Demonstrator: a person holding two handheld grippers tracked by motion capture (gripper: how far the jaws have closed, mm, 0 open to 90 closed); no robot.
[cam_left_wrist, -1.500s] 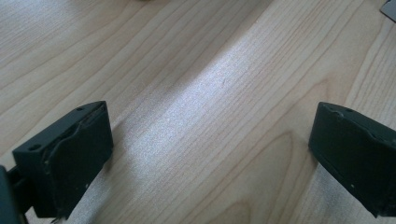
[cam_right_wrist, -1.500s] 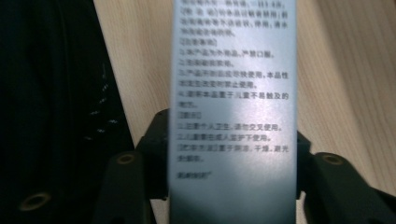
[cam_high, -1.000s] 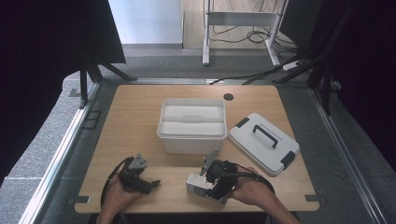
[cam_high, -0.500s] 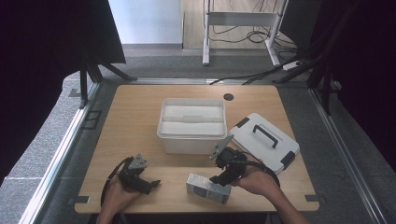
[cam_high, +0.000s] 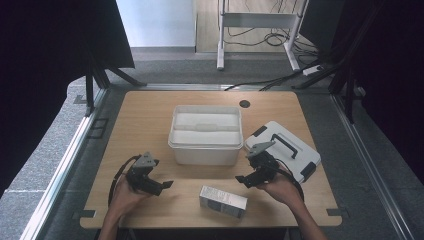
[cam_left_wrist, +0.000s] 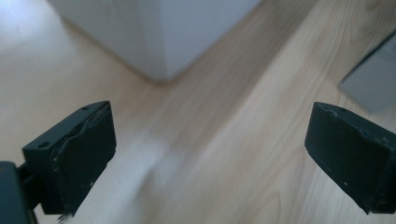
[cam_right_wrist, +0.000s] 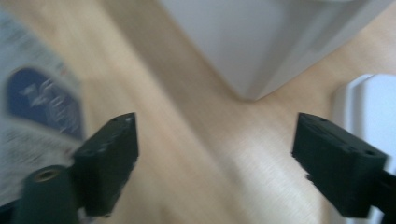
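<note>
released, small box (cam_high: 223, 201) lies on wooden table (cam_high: 150, 115), grey floor (cam_high: 165, 70) beyond.

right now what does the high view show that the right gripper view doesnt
High view alone: the whole table, the lid's black handle, the left tongs and both hands.

Right gripper view alone: a close look along the right tongs, whose jaws have just been opening and stand apart over bare wood, and the blue patch on the small box's face.

Both: the white bin, the small box, the lid and the wooden top.
</note>
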